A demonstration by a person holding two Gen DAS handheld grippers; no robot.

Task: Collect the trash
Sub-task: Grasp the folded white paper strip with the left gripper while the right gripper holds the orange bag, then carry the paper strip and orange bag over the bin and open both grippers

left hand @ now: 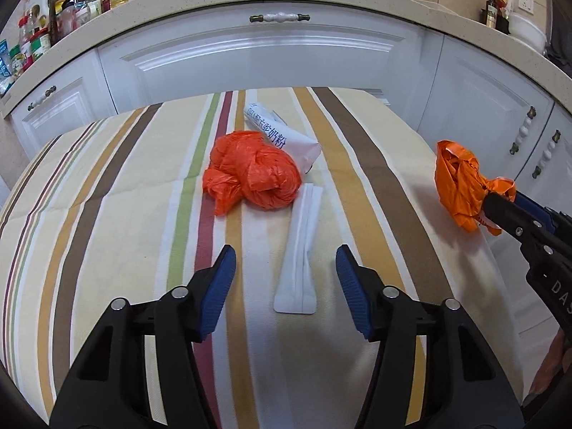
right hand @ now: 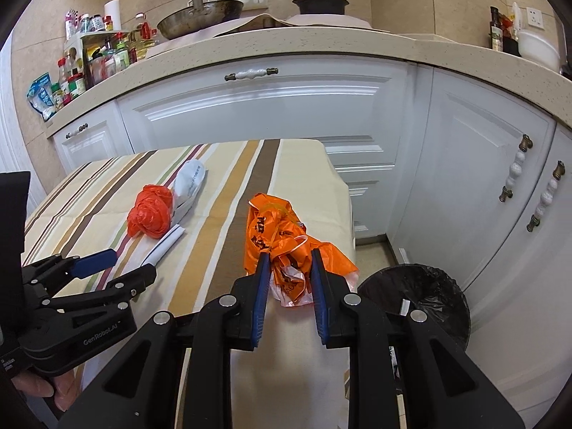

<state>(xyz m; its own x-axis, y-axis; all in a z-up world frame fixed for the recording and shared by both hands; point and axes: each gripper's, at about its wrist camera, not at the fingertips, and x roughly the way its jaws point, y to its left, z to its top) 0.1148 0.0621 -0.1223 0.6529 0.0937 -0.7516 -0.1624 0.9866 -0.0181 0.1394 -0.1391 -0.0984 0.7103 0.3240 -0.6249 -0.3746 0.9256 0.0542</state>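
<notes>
Two tools work over the striped table (left hand: 107, 214). At right in the left wrist view, the right tool (right hand: 287, 279) is clamped on a crumpled orange bag (right hand: 282, 236), lifted beside the table's edge. Lower right in the right wrist view stands a black-lined bin (right hand: 429, 293). The left tool (left hand: 286, 279) hangs apart above a flat white wrapper (left hand: 300, 250). Mid-frame lie a red bag (left hand: 250, 175) and a white printed packet (left hand: 286, 136), touching.

Each hand-held gripper (left hand: 285, 271) is black plastic with ribbed blue pads, silver pivot screws and white lettering.
</notes>
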